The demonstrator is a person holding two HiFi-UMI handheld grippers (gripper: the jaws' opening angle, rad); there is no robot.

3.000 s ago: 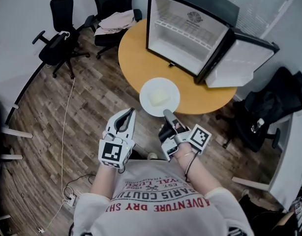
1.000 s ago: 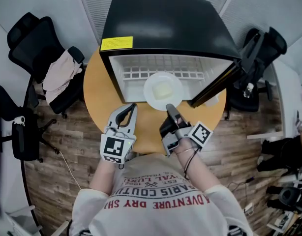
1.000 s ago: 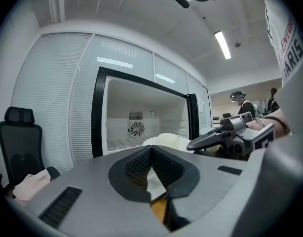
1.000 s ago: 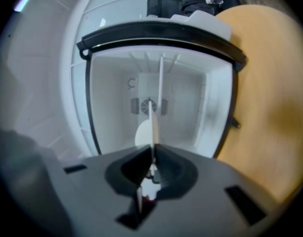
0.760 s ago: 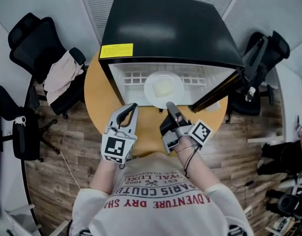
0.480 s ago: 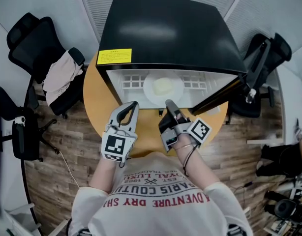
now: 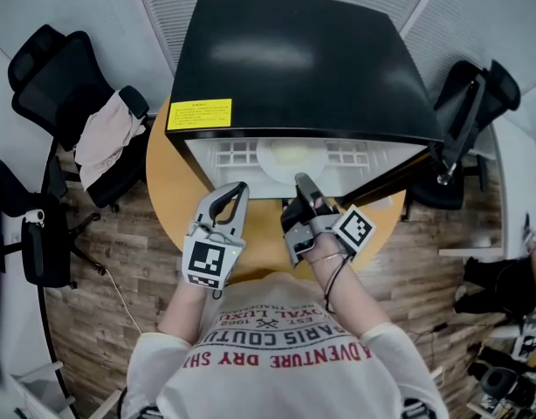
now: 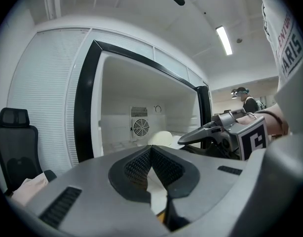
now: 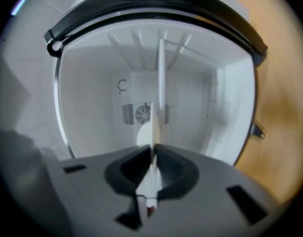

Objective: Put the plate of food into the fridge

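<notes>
A white plate (image 7: 290, 154) with a pale lump of food (image 8: 161, 138) on it sits inside the open black mini fridge (image 7: 294, 51), half hidden under the fridge's top. My right gripper (image 7: 301, 182) is shut on the plate's near rim. In the right gripper view the plate (image 9: 160, 83) shows edge-on between the pads. These jaws have just been opening a little, with the rim still pinched between them. My left gripper (image 7: 237, 188) hovers shut and empty beside it, just in front of the fridge opening, over the round wooden table (image 7: 172, 199).
The fridge door (image 7: 390, 186) stands open to the right. A fan grille (image 9: 141, 113) is on the fridge's white back wall. An office chair with clothes (image 7: 102, 133) stands to the left, another chair (image 7: 473, 94) to the right. Another person shows far off in the left gripper view.
Both grippers have moved forward toward the fridge. The plate has gone from in front of the opening to deeper inside, now partly covered by the fridge's top.
</notes>
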